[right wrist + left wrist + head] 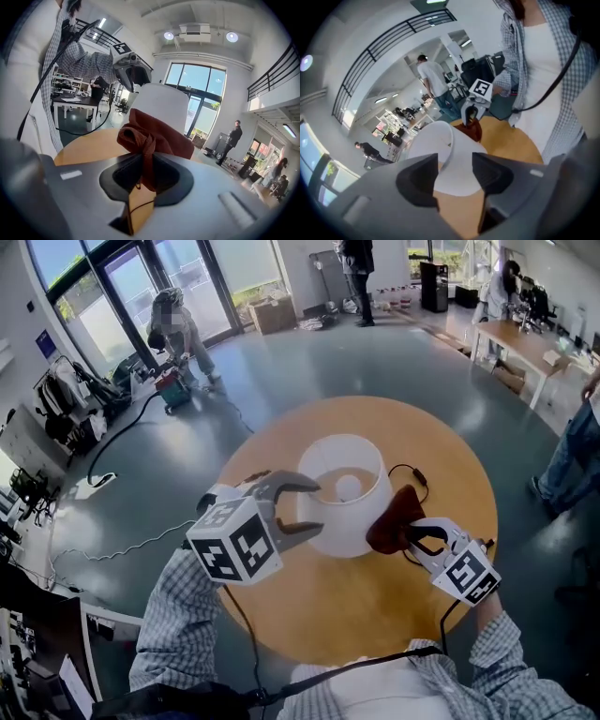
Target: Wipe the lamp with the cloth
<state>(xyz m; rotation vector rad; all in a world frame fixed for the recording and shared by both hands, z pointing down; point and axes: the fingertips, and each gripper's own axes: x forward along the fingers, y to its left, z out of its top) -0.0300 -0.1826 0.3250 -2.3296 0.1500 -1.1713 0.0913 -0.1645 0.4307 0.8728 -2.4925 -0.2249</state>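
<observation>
A white lamp (345,491) with a drum shade stands on the round wooden table (375,615). My left gripper (317,506) hovers at the shade's left side, open, its jaws apart and not pressing on anything. In the left gripper view the lamp (445,154) lies just beyond my left gripper (454,176). My right gripper (417,535) is shut on a rust-brown cloth (394,517), which rests against the shade's right side. The right gripper view shows the cloth (154,136) bunched between the jaws of my right gripper (145,173), with the lamp (161,101) behind it.
The lamp's black cord (412,474) runs over the table behind the cloth. Several people stand around the room, one close at the right edge (572,456). A long desk (516,343) stands at the far right, and cables lie on the floor at the left.
</observation>
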